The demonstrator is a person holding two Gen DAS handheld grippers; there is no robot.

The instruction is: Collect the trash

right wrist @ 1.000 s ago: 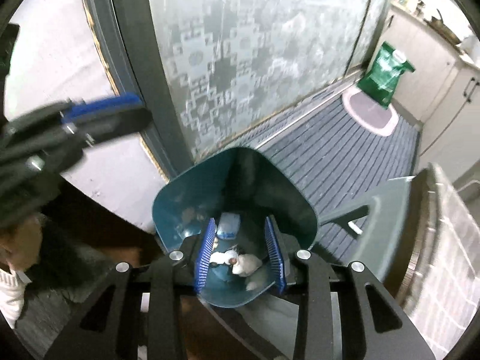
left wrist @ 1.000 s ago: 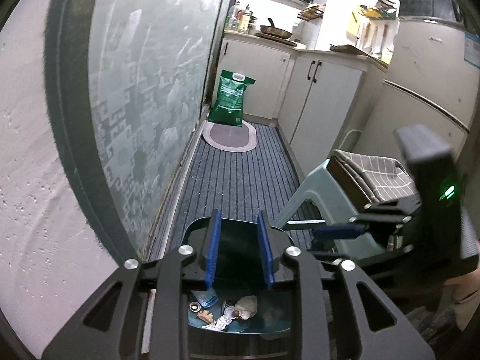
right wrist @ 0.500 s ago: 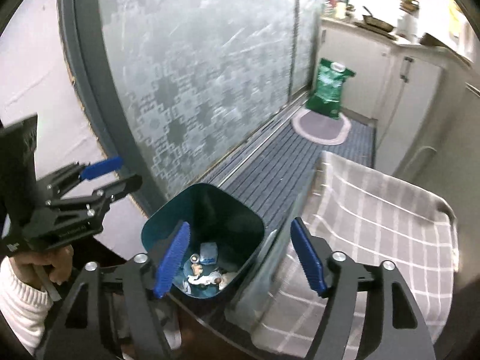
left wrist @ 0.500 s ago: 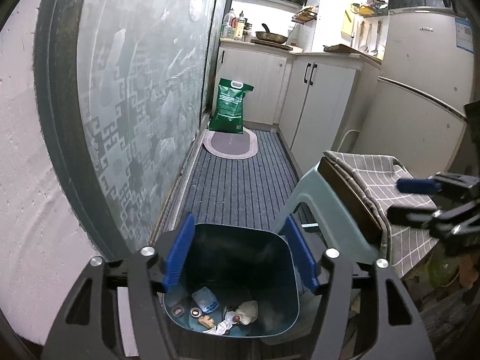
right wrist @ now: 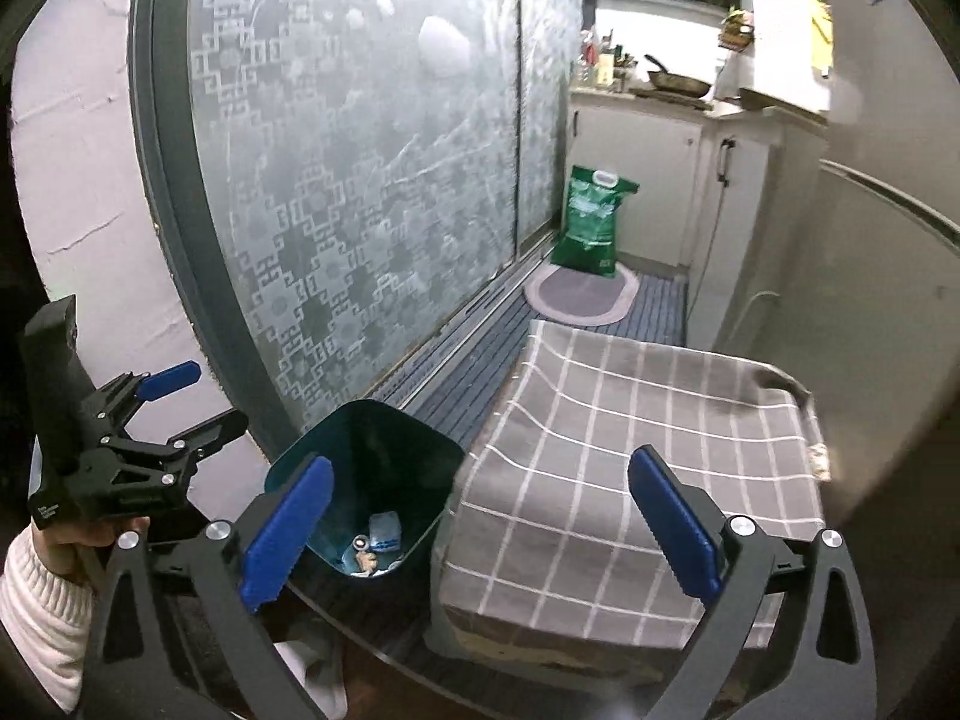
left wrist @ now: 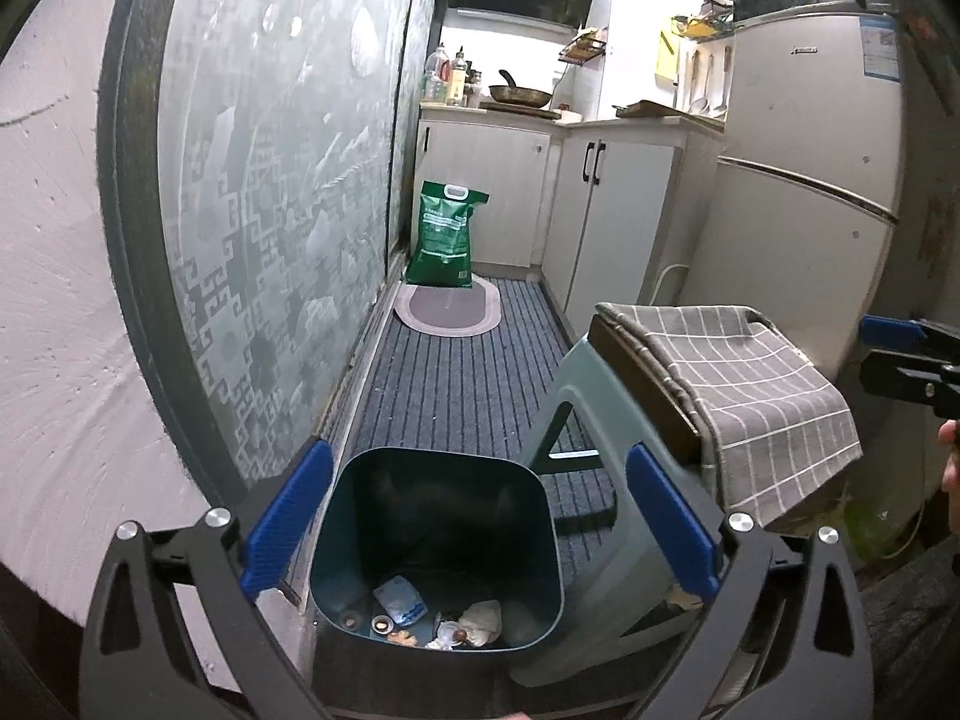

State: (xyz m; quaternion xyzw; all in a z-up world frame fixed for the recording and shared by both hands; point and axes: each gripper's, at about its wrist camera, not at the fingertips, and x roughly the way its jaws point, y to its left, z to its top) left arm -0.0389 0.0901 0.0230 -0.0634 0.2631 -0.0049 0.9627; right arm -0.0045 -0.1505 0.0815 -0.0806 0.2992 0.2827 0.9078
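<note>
A dark teal trash bin point(left wrist: 438, 480) stands on the striped floor beside the frosted glass door; it also shows in the right wrist view point(right wrist: 360, 456). Several bits of trash point(left wrist: 444, 618) lie at its bottom: a blue-white wrapper, crumpled white paper, small caps. My left gripper point(left wrist: 480, 528) is open and empty, held above the bin with its jaws wide on either side. My right gripper point(right wrist: 480, 531) is open and empty, above the bin's right edge and the checked cloth. The left gripper also appears in the right wrist view point(right wrist: 174, 402).
A pale green stool point(left wrist: 576, 384) with a grey checked cloth point(right wrist: 648, 420) stands right of the bin. A frosted glass door point(left wrist: 270, 210) runs along the left. Farther back are a green bag point(left wrist: 447, 234), an oval mat point(left wrist: 450, 309), white cabinets point(left wrist: 612, 216) and a fridge point(left wrist: 804, 192).
Both grippers opened wide and pulled up and back from the bin. The right gripper swung right, over the cloth-covered stool. The trash stays in the bin.
</note>
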